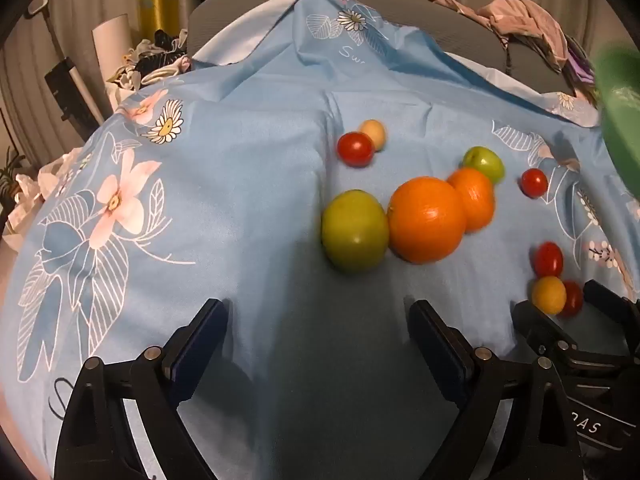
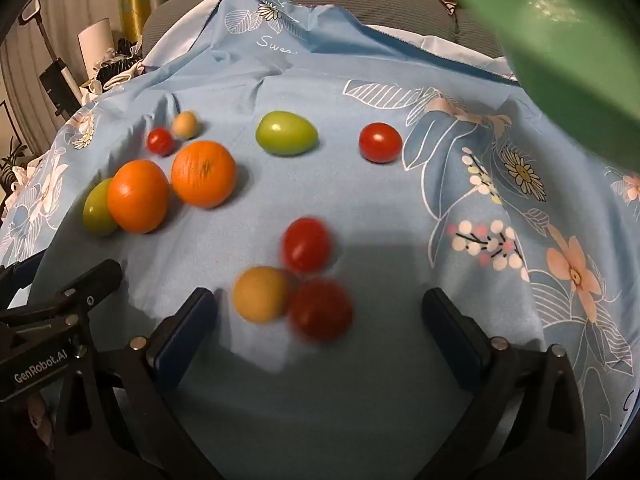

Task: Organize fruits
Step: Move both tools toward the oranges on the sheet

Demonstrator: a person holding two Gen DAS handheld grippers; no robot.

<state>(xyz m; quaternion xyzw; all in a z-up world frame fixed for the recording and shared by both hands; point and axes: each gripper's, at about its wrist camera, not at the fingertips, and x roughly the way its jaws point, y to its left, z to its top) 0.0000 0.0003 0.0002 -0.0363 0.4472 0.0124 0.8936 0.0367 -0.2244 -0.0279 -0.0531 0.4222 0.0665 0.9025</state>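
Fruits lie loose on a blue flowered cloth. My left gripper is open and empty, just short of a green fruit that touches a large orange; a second orange and a smaller green fruit lie behind. My right gripper is open around a yellow fruit and a red tomato, both blurred, with another red tomato just beyond. A red tomato and a green fruit lie farther off.
A green container hangs blurred at the upper right, also in the left wrist view. A red tomato and a small yellow fruit sit at the back. Clothes and clutter lie beyond the cloth's left edge.
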